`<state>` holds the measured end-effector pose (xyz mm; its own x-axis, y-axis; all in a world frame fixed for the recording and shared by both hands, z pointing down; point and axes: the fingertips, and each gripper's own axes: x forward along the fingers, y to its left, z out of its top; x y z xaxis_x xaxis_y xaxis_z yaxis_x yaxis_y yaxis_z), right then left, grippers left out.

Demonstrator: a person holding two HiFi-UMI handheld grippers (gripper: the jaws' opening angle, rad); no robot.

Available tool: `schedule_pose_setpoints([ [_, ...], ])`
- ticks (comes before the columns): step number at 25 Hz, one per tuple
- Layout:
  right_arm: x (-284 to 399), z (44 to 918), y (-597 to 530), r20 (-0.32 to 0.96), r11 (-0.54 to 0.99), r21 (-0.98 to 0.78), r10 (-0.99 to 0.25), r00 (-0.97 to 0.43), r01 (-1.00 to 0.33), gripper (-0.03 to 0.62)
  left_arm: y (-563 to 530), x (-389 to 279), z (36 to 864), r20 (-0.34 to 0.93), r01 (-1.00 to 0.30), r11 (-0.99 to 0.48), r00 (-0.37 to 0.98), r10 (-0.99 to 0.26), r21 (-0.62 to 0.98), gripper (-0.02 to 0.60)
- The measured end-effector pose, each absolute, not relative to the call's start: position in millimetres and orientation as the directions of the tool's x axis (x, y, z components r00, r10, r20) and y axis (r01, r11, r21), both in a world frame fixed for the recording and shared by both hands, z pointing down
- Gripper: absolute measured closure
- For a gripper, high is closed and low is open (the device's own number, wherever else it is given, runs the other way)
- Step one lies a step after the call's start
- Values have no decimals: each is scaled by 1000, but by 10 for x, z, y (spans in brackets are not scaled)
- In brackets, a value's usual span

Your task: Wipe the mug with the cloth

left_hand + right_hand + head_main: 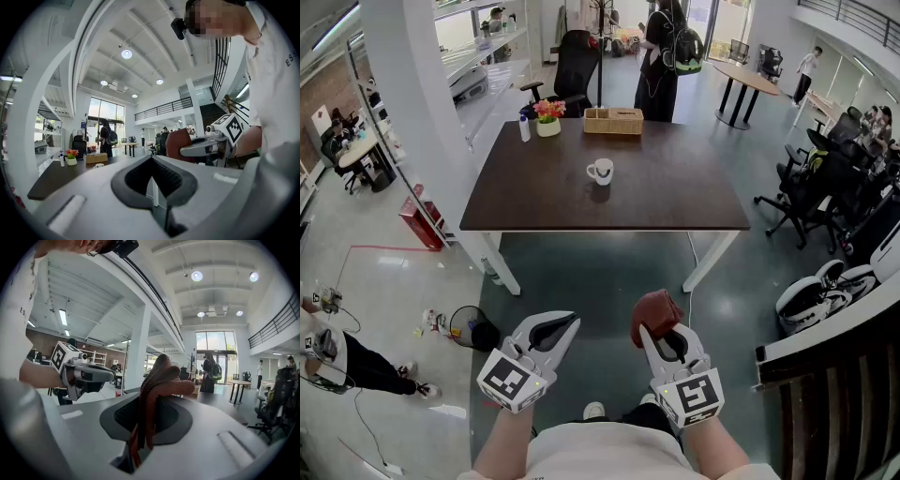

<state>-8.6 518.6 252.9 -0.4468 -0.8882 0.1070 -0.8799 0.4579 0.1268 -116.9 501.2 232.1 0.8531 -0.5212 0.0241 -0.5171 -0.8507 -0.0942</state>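
Counter point(675, 202): dark, well ahead of both grippers.
Left gripper point(565, 325): fingers together, nothing held.
Right gripper point(662, 330): fingers clamped on red cloth point(159, 380); only its own view shows the pinch.
Mug point(600, 171): white, upright mid-counter; clearest in the head view.
Advice: step closer, part left fingers to steady mug.

left gripper point(569, 322), right gripper point(661, 336) — pale grey, marker cubes point(514, 382) — white shirt point(605, 452)
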Motion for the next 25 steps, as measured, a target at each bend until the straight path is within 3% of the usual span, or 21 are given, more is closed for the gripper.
schedule_pose_setpoints([
  [25, -150, 2578, 4740, 96, 460, 111, -887, -451, -881, 517, 4607, -1390, 2440, 41, -527, -848, 848, -529, -54, 581],
])
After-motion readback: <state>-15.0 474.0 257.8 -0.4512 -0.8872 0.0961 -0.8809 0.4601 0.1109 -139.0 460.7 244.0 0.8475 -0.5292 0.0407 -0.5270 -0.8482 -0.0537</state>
